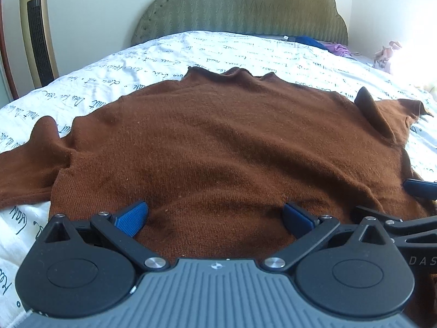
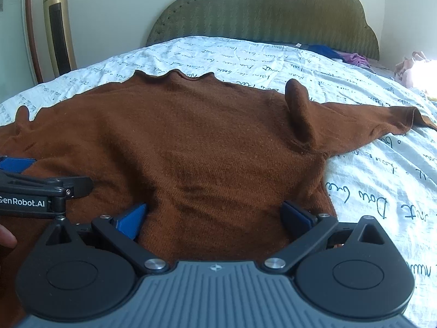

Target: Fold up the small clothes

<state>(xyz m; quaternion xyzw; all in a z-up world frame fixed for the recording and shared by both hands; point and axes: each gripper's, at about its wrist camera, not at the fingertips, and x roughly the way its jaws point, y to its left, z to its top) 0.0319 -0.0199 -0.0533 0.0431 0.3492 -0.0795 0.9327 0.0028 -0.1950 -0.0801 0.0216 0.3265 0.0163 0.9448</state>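
Observation:
A brown knit sweater [image 1: 218, 136] lies spread flat on the bed, collar towards the headboard and both sleeves out to the sides. In the right wrist view the same sweater [image 2: 204, 142] has a raised fold of fabric standing up by its right shoulder. My left gripper [image 1: 215, 216] is open, with its blue pads wide apart, low over the sweater's near hem on the left half. My right gripper [image 2: 214, 216] is open too, over the hem on the right half. Neither holds any cloth. The two grippers sit side by side, close together.
The white bedsheet [image 1: 169, 54] with black script covers the bed. A green padded headboard [image 1: 240, 8] stands at the far end. A gold tower fan [image 1: 35, 27] is at the left. Blue and purple clothes [image 2: 338, 53] lie near the far right corner. A fingertip [image 2: 6, 239] shows at the left edge.

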